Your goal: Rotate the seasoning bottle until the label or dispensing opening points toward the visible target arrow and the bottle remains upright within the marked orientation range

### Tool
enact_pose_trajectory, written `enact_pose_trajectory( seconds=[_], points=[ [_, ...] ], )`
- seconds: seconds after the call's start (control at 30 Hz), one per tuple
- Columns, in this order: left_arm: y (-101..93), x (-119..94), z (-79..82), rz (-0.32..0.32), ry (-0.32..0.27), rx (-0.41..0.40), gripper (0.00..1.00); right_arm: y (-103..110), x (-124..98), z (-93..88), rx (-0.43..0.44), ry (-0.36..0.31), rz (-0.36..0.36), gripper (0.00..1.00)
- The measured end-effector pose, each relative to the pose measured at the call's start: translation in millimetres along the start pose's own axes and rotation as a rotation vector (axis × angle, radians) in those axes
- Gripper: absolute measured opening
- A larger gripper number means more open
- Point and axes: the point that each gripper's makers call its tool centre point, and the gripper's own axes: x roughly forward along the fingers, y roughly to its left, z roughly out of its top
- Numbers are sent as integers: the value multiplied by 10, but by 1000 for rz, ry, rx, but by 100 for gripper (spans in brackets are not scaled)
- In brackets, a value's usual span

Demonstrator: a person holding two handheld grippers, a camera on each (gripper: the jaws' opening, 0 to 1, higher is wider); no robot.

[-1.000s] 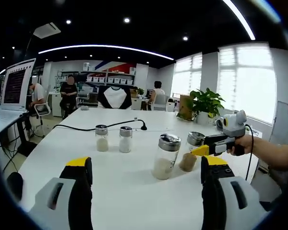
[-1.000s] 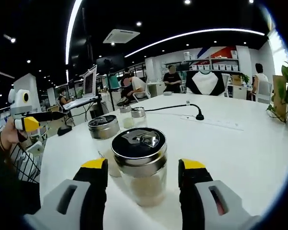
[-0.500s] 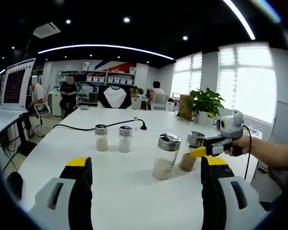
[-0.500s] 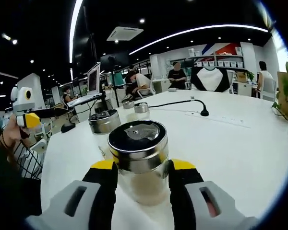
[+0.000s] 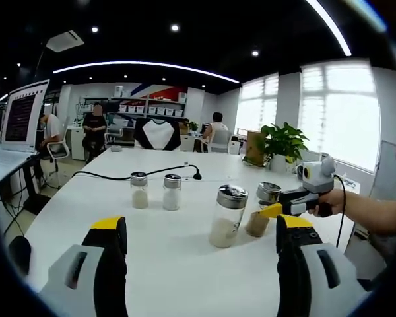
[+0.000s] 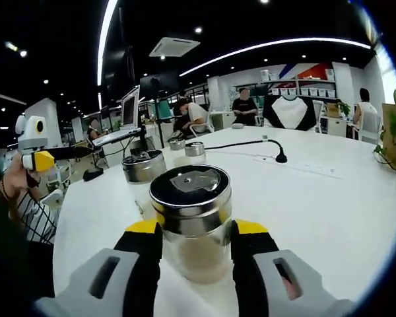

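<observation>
On the white table, right gripper has closed from wide onto the seasoning bottle, ready to rotate; left gripper wide, idle.

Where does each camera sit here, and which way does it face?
Left gripper view: rides the open left tongs, low over the white table, facing four seasoning bottles and the right tongs.
Right gripper view: rides the right tongs, shut on the nearest seasoning bottle; left tongs at the left.
Shared: that bottle, both tongs.

Open-plan office: monitor, shelves, seated people.
</observation>
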Motion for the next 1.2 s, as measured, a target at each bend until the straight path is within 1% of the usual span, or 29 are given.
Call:
enact_pose_trajectory(
  seconds=[0.2,0.33,0.73,1.0,1.2],
  points=[
    [-10,-10,2,-1,-1,-3,99,-4,-4,-6,-4,-19,-8,39],
    [-12,-16,14,-3,-5,-3,99,-3,-10,-10,-11,-17,-18,39],
    [-70,2,15,-14,-1,2,99,-10,-15,-22,-4,-41,-94,38],
    [-71,13,15,-20,2,6,99,-15,-17,-27,6,-43,-144,38],
    [-45,16,12,-13,1,-1,99,-27,-13,-30,19,-58,-188,38]
  ],
)
